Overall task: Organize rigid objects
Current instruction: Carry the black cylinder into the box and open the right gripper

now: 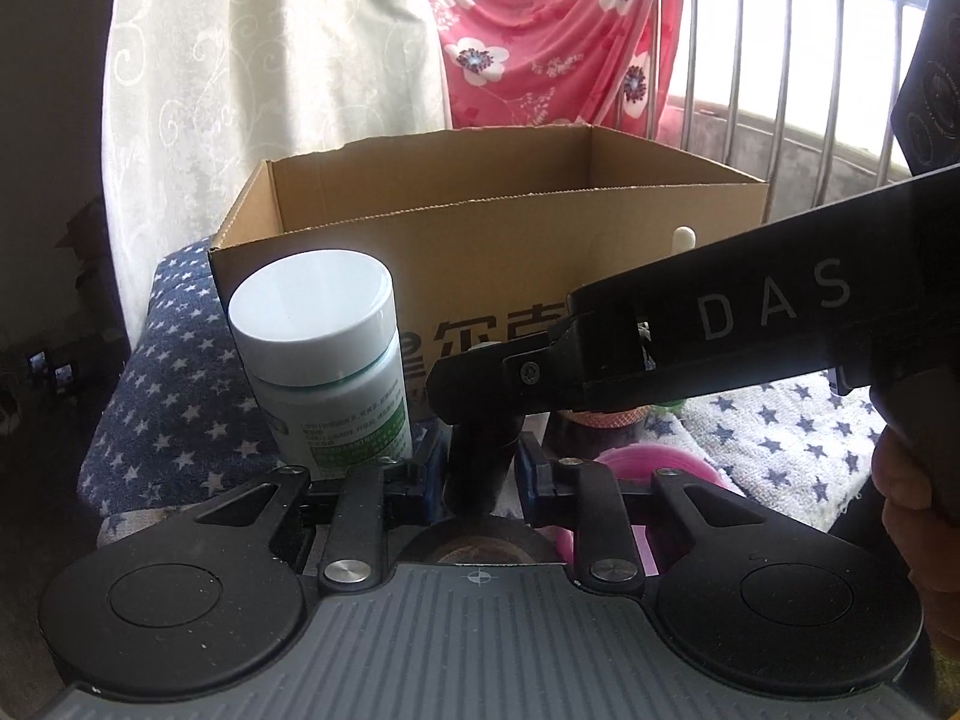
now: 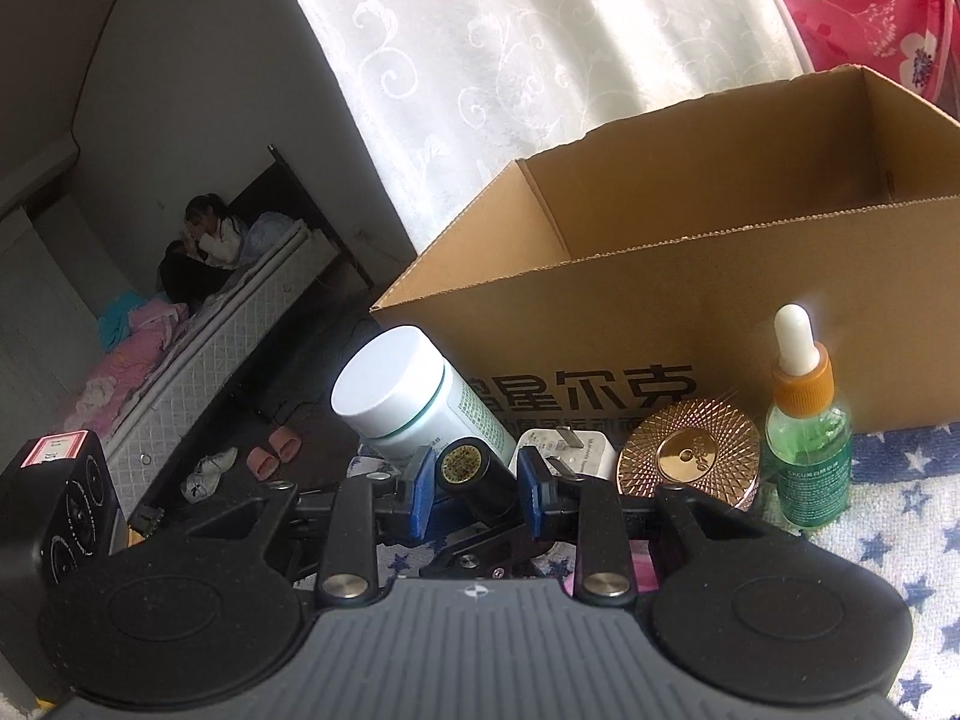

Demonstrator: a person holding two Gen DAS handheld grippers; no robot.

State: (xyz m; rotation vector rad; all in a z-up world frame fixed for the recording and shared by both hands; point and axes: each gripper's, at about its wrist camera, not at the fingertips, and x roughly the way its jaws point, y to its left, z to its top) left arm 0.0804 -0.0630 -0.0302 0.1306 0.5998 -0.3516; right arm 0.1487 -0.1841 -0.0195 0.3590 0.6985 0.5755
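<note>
Pinching one black cylinder [image 2: 477, 474] w/ both grippers: right gripper [image 2: 474, 480] jaws clamp its end, left gripper [image 1: 480, 468] jaws its body; cardboard box [image 2: 690, 300] sits just beyond, long axis pointing boxward.

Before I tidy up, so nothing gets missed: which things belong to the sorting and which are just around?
For sorting: cardboard box, white pill bottle, dropper bottle, gold lid, white charger, black tube.
Just around: curtain, floral cloth, slippers.
</note>
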